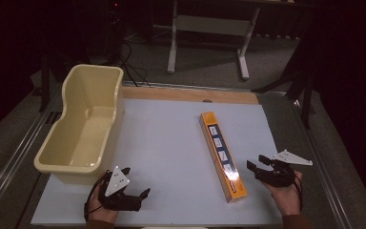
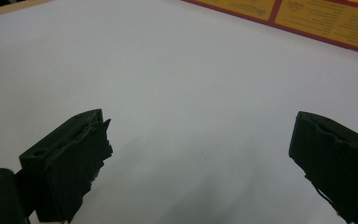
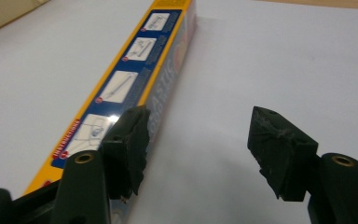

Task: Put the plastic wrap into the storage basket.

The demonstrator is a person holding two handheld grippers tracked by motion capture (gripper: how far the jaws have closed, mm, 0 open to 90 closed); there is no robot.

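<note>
Cream tub and long box on the white table

The cream plastic tub at the far left holds nothing. The long orange-yellow box, with instruction pictures along its blue top, lies flat right of centre. The right hand-held gripper stands released just beside its near end; the left hand-held gripper is released too.
</note>
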